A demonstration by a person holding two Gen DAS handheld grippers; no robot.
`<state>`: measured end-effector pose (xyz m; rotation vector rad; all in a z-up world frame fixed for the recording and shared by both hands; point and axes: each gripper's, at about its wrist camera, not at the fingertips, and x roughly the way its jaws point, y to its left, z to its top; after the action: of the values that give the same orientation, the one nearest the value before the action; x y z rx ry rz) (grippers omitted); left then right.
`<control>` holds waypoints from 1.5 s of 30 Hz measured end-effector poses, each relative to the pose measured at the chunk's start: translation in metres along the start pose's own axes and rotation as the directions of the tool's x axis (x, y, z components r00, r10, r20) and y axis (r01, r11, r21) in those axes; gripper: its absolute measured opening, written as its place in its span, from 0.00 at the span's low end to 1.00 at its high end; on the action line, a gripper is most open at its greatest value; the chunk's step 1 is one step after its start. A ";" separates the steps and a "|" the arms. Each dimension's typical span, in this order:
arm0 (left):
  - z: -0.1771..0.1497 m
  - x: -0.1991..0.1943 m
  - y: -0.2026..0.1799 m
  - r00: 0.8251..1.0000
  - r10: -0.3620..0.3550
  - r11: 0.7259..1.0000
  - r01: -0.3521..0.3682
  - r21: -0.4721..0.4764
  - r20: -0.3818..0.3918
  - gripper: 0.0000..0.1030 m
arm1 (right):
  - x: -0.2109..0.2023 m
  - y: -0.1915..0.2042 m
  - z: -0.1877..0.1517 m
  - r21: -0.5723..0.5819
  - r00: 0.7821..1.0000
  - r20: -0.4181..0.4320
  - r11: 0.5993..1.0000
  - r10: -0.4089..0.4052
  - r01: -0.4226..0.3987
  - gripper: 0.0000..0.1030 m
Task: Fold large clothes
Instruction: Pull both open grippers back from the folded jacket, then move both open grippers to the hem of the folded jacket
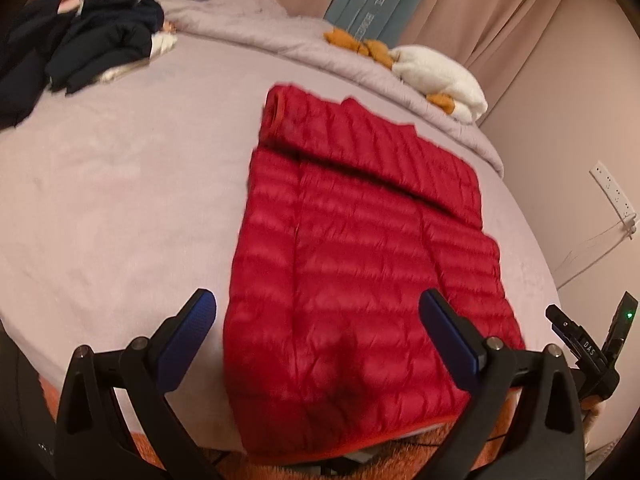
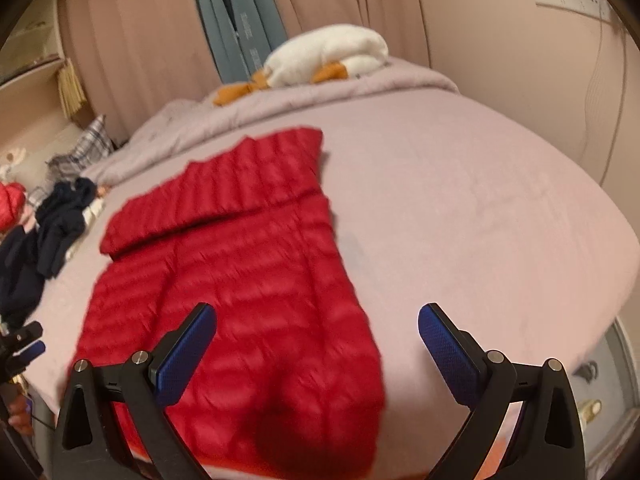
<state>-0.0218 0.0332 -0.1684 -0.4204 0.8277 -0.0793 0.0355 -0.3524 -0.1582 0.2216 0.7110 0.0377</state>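
**Both grippers wide open over a red jacket on the bed**

Left wrist view first. The left gripper [image 1: 318, 316] hangs above the near edge of the bed [image 1: 120, 184], jaws spread wide and holding nothing. Between and beyond them lies the jacket [image 1: 360, 248], red and quilted, flat on the lilac sheet and filling the middle of the view. One sleeve [image 1: 360, 140] is folded across its far end, cuff toward 11 o'clock. Up at 10 o'clock sits a heap of dark clothes [image 1: 92, 40]. At 1 o'clock a white plush [image 1: 440, 72] with orange parts rests on the rumpled quilt [image 1: 256, 24]. The right gripper [image 1: 592, 348] pokes in at 4 o'clock, beside the jacket's right hem; from here I cannot tell how its jaws stand.

Over to the right wrist view. The right gripper [image 2: 318, 316] is also above the near edge, jaws apart and empty. The jacket [image 2: 240, 280] runs from 6 o'clock up toward 11, and the left finger overlaps its lower part in the picture. The folded sleeve [image 2: 224, 184] crosses its far end. The plush [image 2: 328, 56] lies at 12 o'clock, the dark clothes [image 2: 48, 228] at 9. The left gripper [image 2: 24, 344] peeks in at 8 o'clock, mostly cut off.
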 end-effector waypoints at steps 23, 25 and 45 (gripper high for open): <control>-0.033 0.035 0.041 0.984 -0.073 0.988 0.050 -0.144 -0.162 0.70 | 0.022 -0.031 -0.046 0.068 0.980 -0.196 0.998 0.021 -0.008 0.97; -0.033 0.037 0.041 0.984 -0.066 0.989 0.043 -0.140 -0.168 0.69 | 0.023 -0.032 -0.045 0.063 0.979 -0.203 0.998 0.022 -0.009 0.97; -0.029 0.049 0.037 0.980 -0.047 0.997 0.033 -0.075 -0.192 0.68 | 0.042 -0.014 -0.038 0.017 0.972 -0.231 0.999 0.053 -0.051 0.90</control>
<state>-0.0132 0.0456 -0.2347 -0.5022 1.0160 -0.1300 0.0425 -0.3539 -0.2163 0.2487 0.9376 0.1111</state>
